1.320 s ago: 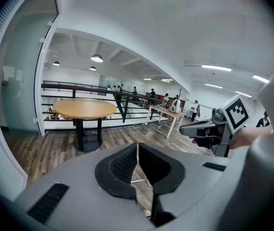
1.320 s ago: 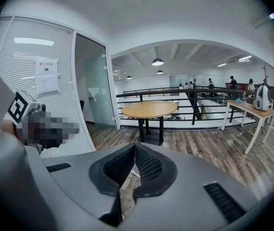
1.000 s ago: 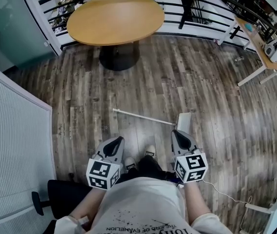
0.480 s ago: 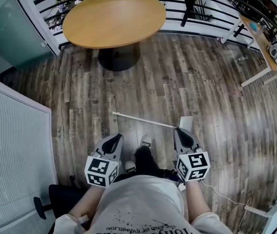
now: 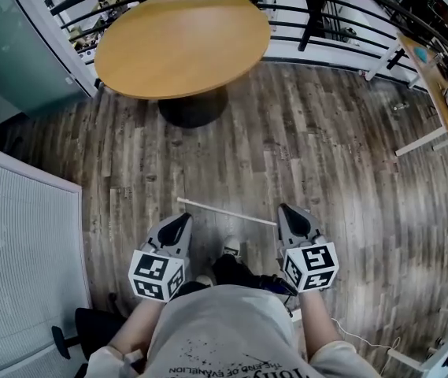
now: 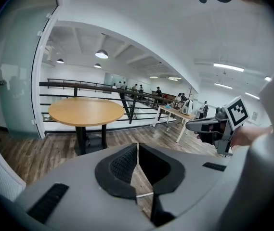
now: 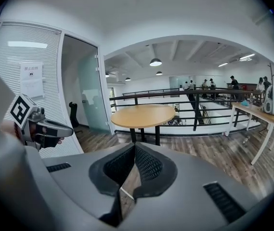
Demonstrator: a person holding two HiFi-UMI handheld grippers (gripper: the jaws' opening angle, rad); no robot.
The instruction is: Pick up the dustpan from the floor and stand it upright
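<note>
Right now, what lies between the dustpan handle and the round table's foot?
Only bare wooden floor, as the head view shows, between the white dustpan handle and the table's dark foot.

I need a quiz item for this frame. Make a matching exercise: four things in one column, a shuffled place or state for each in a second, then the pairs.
Things:
1. table
2. handle
3. left gripper
4. desk

Places or states:
A. shut, nothing between the jaws
B. at the right edge of the head view
C. lying flat on the floor
D. round tan top on a dark base

Pairs: 1-D, 2-C, 3-A, 4-B
</note>
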